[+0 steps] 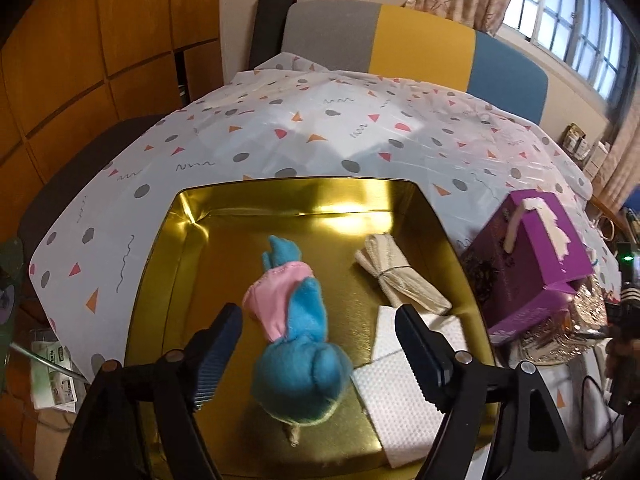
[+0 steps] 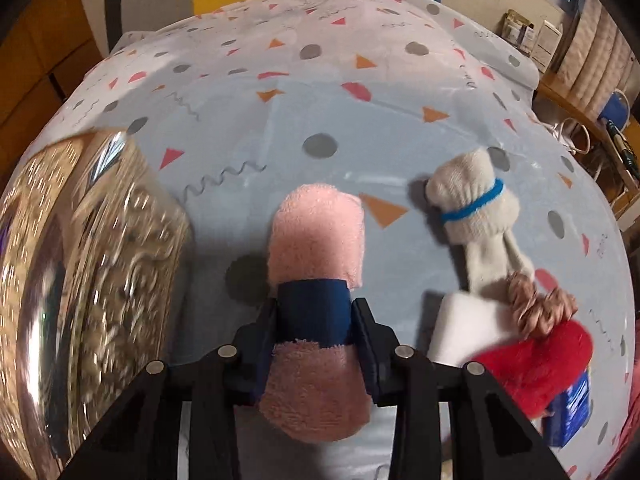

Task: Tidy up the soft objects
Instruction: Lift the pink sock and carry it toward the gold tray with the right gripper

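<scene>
A blue plush toy [image 1: 304, 368] in a pink garment lies inside the open gold tin [image 1: 192, 264]. My left gripper [image 1: 316, 320] hangs over it, open, one finger on each side of the toy and neither pad touching it. Also in the tin are a tied beige cloth bundle [image 1: 400, 276] and folded white paper towels [image 1: 404, 400]. In the right wrist view, my right gripper [image 2: 316, 308] is shut on a rolled pink towel [image 2: 320, 228], gripping it at its navy band [image 2: 312, 296], just above the patterned tablecloth [image 2: 280, 120].
A purple box [image 1: 532, 256] leans at the tin's right edge. Right of the towel lie a white sock with a blue band [image 2: 476, 204], a tan scrunchie [image 2: 540, 308], a white block [image 2: 468, 328] and a red fluffy item [image 2: 540, 364]. A shiny embossed metal piece [image 2: 100, 260] fills the left.
</scene>
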`<state>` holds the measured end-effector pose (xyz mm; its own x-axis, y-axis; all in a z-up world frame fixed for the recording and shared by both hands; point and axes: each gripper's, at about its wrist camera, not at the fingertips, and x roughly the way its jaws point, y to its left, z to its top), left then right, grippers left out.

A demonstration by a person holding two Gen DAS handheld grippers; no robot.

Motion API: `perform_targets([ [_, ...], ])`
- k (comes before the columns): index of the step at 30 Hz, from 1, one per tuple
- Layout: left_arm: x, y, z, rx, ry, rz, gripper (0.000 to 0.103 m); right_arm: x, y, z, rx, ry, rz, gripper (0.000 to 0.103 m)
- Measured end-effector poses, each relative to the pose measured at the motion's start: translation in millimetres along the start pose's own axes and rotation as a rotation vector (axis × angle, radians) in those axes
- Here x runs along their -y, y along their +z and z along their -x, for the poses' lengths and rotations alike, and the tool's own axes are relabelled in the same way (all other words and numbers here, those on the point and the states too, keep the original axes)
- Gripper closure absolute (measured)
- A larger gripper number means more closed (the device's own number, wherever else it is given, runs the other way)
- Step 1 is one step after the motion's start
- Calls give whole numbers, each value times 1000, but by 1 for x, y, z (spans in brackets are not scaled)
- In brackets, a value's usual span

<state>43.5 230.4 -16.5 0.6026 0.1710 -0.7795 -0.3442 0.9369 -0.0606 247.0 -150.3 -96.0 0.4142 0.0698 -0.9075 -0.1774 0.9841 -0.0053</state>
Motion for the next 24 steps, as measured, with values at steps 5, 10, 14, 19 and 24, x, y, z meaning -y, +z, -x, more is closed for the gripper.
perform_targets([
  [5, 9, -6, 13, 22, -17, -26, 24, -1, -13, 0, -51, 22, -15, 66],
  [10, 15, -13, 25, 42, -35, -63, 24, -2, -22, 6, -37, 10, -29, 67],
  [14, 15, -18, 31, 52, -47, -73, 20, 1, -28, 15, -24, 11, -71, 70],
  [19, 11, -24, 34, 47, -73, -58, 20, 0, -38, 38, 19, 3, -80, 70],
  [24, 7, -29, 37, 60, -84, -61, 20, 5, -42, 64, 65, 3, -128, 70],
])
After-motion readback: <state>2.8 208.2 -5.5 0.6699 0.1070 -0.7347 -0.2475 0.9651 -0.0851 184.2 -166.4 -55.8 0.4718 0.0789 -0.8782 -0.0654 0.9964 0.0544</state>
